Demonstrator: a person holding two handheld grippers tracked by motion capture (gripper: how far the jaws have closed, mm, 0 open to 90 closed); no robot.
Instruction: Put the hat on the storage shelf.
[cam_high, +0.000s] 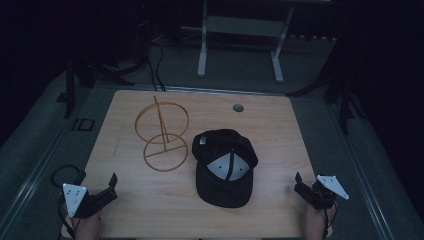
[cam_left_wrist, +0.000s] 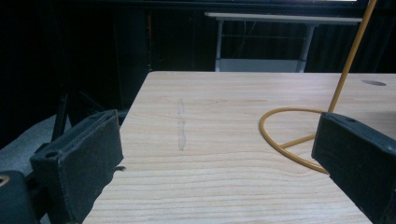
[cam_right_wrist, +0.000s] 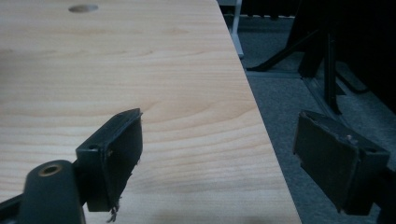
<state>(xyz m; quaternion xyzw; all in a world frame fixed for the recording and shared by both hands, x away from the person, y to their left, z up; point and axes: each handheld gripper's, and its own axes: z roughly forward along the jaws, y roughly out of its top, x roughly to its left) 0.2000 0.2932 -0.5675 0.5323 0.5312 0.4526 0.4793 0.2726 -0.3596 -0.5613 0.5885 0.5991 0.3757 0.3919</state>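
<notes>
Left claw (cam_high: 111, 186) and right claw (cam_high: 300, 184) both gape wide, holding and touching nothing.

The right gripper (cam_right_wrist: 217, 161) has its two black jaws spread wide with nothing between them. The left jaw hangs over the wooden table (cam_right_wrist: 116, 70), close to the table's right edge; the right jaw is past that edge, over the grey floor (cam_right_wrist: 280, 107). A small round hole (cam_right_wrist: 83, 8) lies in the table's far part. Dark stand legs (cam_right_wrist: 322, 56) rise from the floor beyond the table's edge.
</notes>
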